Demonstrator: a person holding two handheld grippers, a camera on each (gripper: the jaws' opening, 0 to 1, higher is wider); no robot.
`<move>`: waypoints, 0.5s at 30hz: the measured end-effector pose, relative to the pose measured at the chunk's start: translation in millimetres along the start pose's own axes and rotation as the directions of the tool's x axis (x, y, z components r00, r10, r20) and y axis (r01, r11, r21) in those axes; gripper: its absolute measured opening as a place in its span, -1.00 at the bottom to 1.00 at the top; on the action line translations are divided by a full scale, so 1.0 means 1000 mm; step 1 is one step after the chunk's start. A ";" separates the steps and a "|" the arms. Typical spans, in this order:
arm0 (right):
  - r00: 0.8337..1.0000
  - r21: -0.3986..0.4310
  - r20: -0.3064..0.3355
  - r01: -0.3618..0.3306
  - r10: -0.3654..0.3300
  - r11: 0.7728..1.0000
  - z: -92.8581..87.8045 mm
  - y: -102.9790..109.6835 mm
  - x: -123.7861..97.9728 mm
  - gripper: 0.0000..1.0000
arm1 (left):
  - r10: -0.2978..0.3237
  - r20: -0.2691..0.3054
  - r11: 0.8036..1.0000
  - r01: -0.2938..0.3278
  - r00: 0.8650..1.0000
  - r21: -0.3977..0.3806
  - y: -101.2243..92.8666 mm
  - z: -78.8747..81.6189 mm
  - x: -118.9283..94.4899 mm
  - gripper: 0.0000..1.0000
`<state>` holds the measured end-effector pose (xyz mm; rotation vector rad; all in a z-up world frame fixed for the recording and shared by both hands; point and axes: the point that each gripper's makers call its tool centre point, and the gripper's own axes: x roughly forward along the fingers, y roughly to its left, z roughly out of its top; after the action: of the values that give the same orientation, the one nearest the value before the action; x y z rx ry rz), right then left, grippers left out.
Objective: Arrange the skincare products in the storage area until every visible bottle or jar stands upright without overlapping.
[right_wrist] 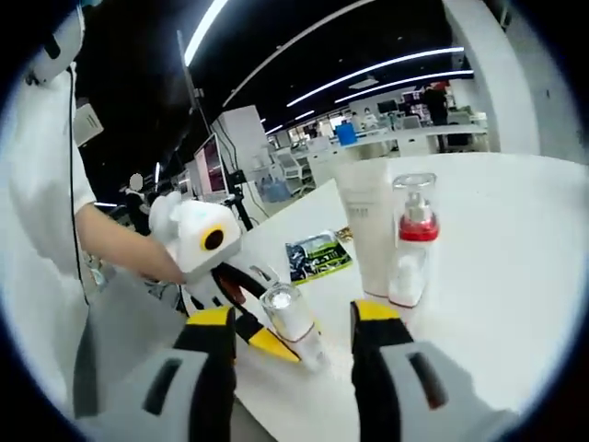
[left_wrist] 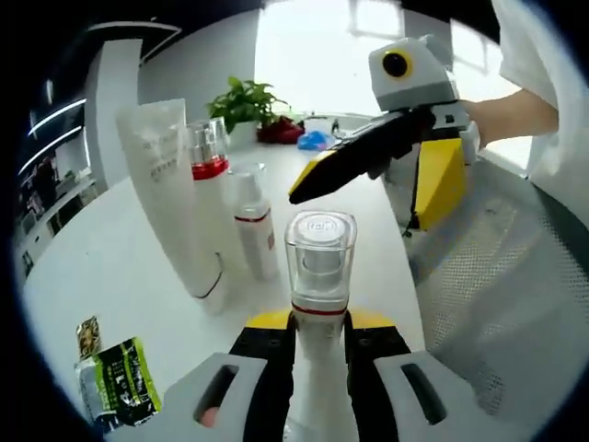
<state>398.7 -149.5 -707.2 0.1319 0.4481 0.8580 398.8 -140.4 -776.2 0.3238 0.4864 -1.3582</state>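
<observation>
My left gripper (left_wrist: pixel 319 324) is shut on a white bottle (left_wrist: pixel 319 267) with a clear cap and a red ring, gripping its body below the cap. In the right gripper view the same bottle (right_wrist: pixel 293 322) leans a little just above the table, held by the left gripper (right_wrist: pixel 262 336). My right gripper (right_wrist: pixel 294 313) is open, and the bottle shows between its jaw tips without touching them. From the left gripper view, the right gripper (left_wrist: pixel 363 198) hovers just beyond the cap. A white tube (left_wrist: pixel 170 193), a red-banded pump bottle (left_wrist: pixel 210 157) and a small white bottle (left_wrist: pixel 255 226) stand upright together.
A green sachet (left_wrist: pixel 124 382) lies on the white table (left_wrist: pixel 110 267) near the left gripper. A potted plant (left_wrist: pixel 244 101) and a blue item (left_wrist: pixel 315 140) sit at the far side. A white mesh surface (left_wrist: pixel 497 276) borders the table on the right. A person's hand (right_wrist: pixel 129 249) holds the left gripper.
</observation>
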 end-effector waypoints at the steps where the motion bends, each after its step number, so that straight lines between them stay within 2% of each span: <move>1: 1.000 0.000 0.000 0.005 -0.005 1.000 0.000 -0.001 0.000 0.00 | 0.000 0.002 1.000 0.000 1.000 0.002 0.000 0.000 0.000 -0.66; 8: 0.999 0.009 0.001 0.048 -0.048 0.999 -0.002 -0.012 -0.006 0.05 | -0.003 0.007 1.000 0.002 1.000 0.016 0.002 0.002 0.002 -0.66; 15: 0.997 0.025 -0.006 0.083 -0.083 0.996 -0.006 -0.021 -0.014 0.15 | -0.006 0.002 1.000 0.006 1.000 0.028 0.014 0.006 0.009 -0.66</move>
<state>402.7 -174.6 -714.5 0.1336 0.4661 0.7711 414.3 -148.3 -776.9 0.3440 0.4676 -1.3718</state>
